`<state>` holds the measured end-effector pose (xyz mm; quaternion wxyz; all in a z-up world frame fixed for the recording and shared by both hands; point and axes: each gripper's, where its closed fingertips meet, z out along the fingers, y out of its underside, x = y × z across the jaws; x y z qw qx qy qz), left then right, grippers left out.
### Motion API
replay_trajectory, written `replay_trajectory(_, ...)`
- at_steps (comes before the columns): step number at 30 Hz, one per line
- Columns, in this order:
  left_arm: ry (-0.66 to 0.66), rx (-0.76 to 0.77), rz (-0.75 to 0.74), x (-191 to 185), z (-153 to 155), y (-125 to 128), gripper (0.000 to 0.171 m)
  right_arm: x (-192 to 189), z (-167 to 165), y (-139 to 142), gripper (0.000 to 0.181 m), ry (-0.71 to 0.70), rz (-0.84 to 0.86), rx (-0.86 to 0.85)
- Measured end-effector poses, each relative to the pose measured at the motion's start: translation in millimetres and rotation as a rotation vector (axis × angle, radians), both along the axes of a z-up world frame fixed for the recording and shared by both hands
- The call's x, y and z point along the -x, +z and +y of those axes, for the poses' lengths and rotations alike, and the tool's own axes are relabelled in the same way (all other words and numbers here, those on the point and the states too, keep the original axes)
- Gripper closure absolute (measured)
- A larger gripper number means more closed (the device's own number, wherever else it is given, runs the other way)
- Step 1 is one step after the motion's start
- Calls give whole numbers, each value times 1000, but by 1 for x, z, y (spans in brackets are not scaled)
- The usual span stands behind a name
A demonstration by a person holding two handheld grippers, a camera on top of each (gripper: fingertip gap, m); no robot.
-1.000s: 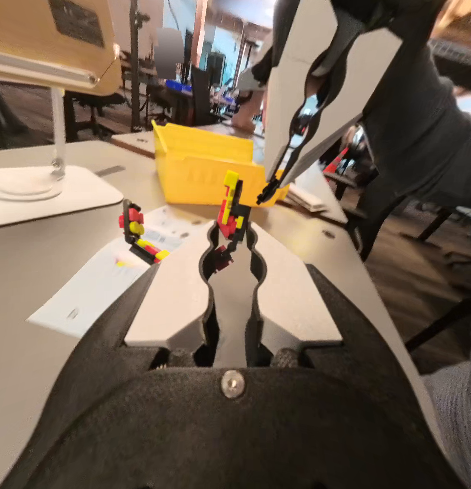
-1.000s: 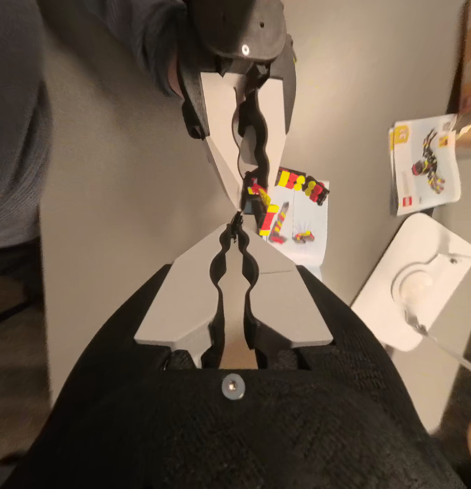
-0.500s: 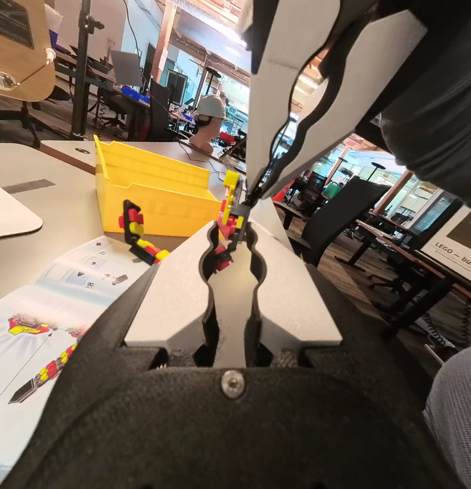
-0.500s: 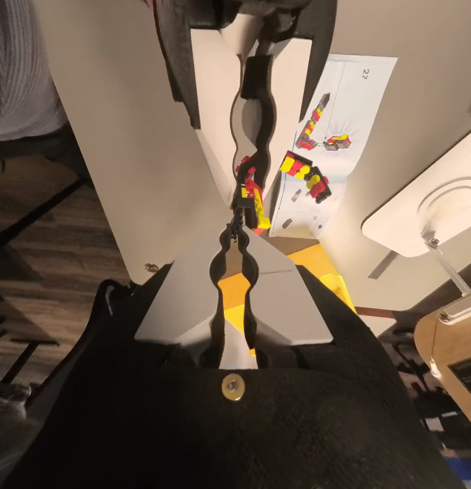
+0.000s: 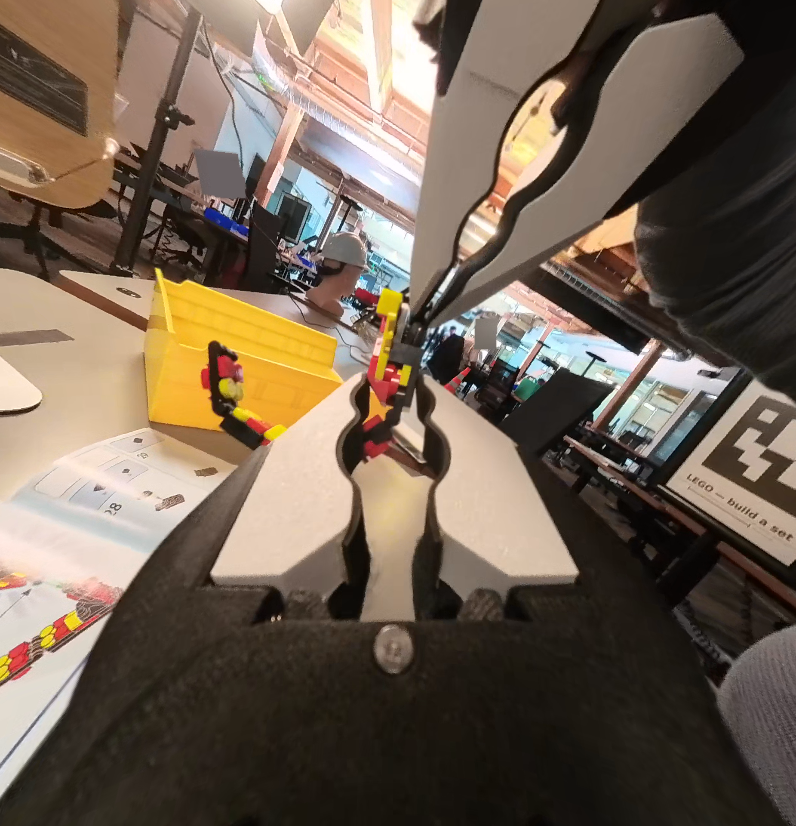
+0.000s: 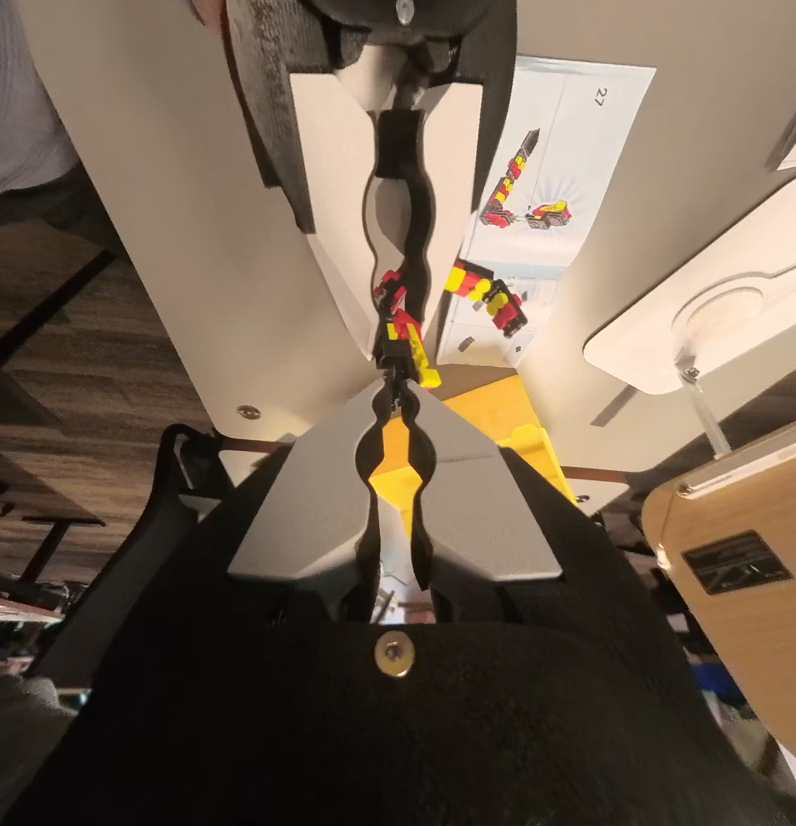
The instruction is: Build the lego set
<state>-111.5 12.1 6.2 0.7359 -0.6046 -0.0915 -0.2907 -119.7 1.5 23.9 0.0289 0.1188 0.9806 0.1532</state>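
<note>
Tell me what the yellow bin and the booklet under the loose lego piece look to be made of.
Yellow bin: looks like rigid moulded plastic with a slight sheen, going by its ribbed walls and uniform colour. Booklet: printed paper, seemingly glossy, lying thin and flat on the table with light glare across its pages. The loose lego piece rests on it.

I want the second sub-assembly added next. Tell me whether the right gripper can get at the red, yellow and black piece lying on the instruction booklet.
Probably not yet. The right gripper is shut on a small black part at the held assembly. The loose piece lies unobstructed on the booklet, beside the left gripper.
</note>
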Motion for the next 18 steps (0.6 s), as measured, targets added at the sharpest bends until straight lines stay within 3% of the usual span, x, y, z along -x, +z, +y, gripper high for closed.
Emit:
replay_trajectory(5,-45,-64,-126,7,-6,7,153,11,-6,5,181,73,66,-36)
replay_trajectory(11,-120,-166,-268,11,-13,18,153,17,-14,8,181,74,126,35)
replay_trajectory(15,-8,-153,-253,31,-16,8,154,42,-12,16,179,26,359,125)
replay_trajectory(18,95,-159,-193,50,-24,-4,154,56,-2,25,169,-98,627,315)
